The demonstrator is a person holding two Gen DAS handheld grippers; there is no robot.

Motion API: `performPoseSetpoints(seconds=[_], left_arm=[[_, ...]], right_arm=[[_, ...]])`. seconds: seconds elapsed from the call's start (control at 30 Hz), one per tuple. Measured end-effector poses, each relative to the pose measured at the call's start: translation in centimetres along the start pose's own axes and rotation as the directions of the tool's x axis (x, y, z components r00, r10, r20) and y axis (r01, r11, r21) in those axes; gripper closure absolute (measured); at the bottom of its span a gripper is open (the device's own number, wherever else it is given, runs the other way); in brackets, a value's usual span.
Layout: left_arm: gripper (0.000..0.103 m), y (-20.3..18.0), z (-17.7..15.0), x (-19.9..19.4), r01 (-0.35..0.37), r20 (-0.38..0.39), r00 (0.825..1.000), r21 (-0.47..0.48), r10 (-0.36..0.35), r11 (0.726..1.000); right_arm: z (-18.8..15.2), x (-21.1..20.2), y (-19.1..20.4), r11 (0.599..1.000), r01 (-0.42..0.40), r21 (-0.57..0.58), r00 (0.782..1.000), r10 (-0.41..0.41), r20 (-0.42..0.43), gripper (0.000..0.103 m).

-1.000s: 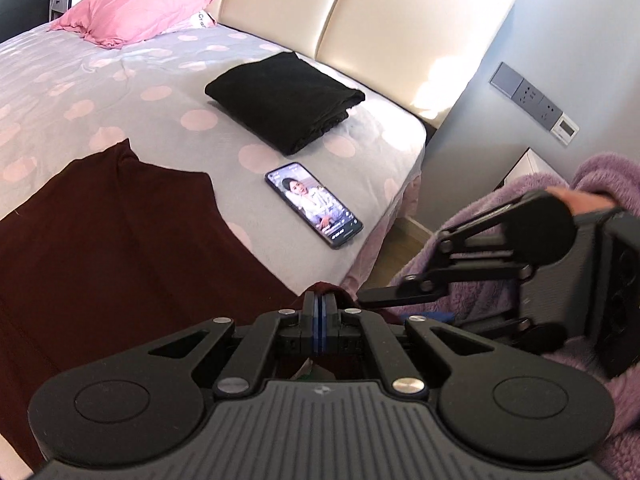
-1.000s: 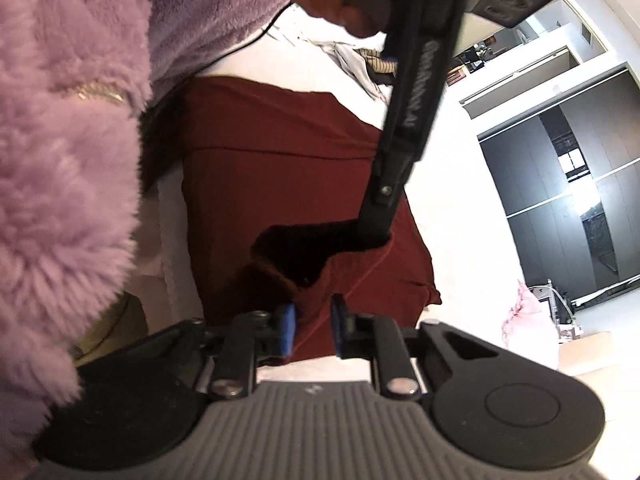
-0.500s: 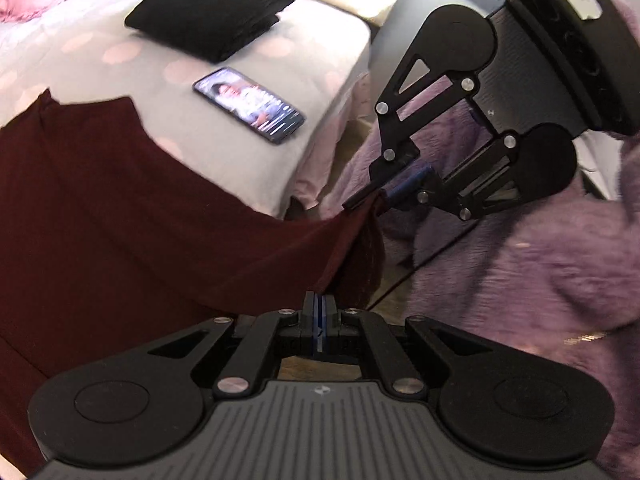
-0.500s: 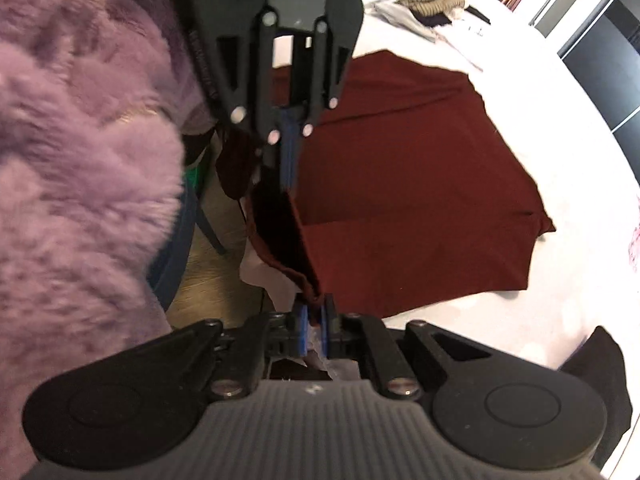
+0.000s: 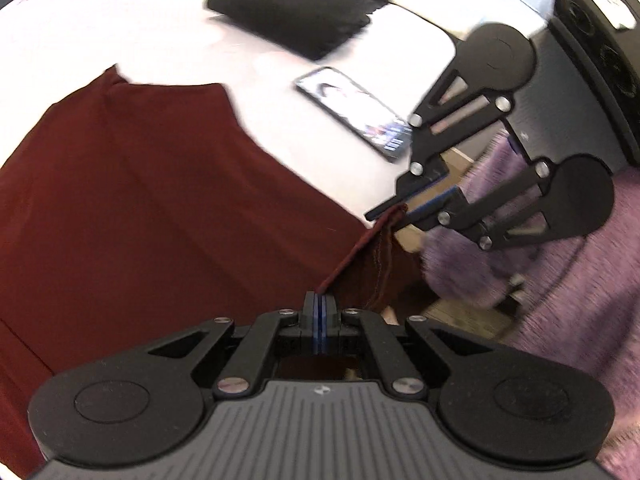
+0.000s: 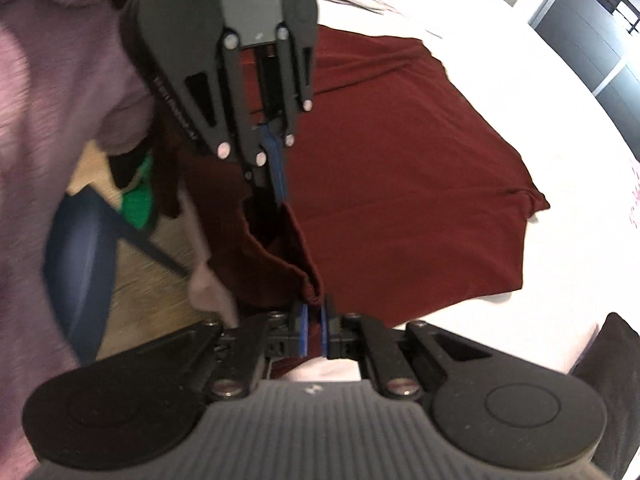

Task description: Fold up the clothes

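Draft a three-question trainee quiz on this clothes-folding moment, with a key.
1. True or false: the phone lies on top of the maroon garment.
2. What does the left gripper hold? A) pillow B) edge of the maroon garment C) phone
3. What dark item lies beyond the phone on the bed?

Key:
1. False; it lies on the bare bedcover beside the garment.
2. B; the right gripper pinches the same edge further along.
3. A folded black garment.

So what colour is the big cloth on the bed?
Dark red garment, clearest in the right wrist view.
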State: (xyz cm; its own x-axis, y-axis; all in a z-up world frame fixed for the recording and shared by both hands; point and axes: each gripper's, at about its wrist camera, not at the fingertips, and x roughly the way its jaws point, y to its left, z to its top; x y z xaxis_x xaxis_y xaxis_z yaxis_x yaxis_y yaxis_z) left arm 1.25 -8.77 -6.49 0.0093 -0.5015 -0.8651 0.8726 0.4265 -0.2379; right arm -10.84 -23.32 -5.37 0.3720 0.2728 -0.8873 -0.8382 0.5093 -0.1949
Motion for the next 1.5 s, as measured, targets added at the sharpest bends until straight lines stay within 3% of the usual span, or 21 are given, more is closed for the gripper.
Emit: performPoseSetpoints(seconds=[0.2,0.3,0.33,0.4,0.63,0.87,1.1,1.5], left_arm=[[0.101,2.8,0.5,1.0,-0.027,0.056,0.998,-0.119,0.034,0.993],[0.082,3.7,0.2,0.6,-0.051,0.078,0.995,-0.184,0.067,0.982],[0.08,3.9,0.1,0.4,-0.052,0.091,0.993,-0.195,0.071,0.979],[0.08,4.0,0.0,-0.1,-0.051,0.113,0.991,-0.209,0.076,0.977],[0.08,2.6,0.0,-1.4,-0.055,0.172,0.981,-0.166,0.084,0.985],[0.08,0.5,-1.0,-1.4,-0.128,0.122,0.982,-0.134,0.144,0.983],[0.08,-0.1,-4.5,-2.8,-0.166,0.08,0.981,-0.118,0.176,0.979],[0.08,-0.5,-12.4,-5.6,-0.232,-0.016,0.972,-0.171,0.233,0.958]], right_arm=[[1.1,2.9,-2.5,0.998,0.011,0.059,1.0,-0.009,-0.029,0.096],[0.9,3.9,-3.5,0.994,0.002,0.107,0.999,0.003,-0.048,0.093],[0.7,4.1,-3.7,0.993,0.011,0.12,0.999,-0.005,-0.05,0.09],[0.5,4.2,-4.0,0.989,0.041,0.143,0.998,-0.034,-0.051,0.077],[0.1,2.7,-4.4,0.969,0.136,0.204,0.991,-0.136,-0.013,0.075],[2.2,1.9,-1.1,0.973,0.07,0.219,0.992,-0.091,0.087,0.072],[4.0,2.7,3.6,0.988,-0.017,0.154,0.983,-0.012,0.186,0.069],[8.7,6.4,8.1,0.989,-0.131,-0.065,0.967,0.142,0.211,0.069]])
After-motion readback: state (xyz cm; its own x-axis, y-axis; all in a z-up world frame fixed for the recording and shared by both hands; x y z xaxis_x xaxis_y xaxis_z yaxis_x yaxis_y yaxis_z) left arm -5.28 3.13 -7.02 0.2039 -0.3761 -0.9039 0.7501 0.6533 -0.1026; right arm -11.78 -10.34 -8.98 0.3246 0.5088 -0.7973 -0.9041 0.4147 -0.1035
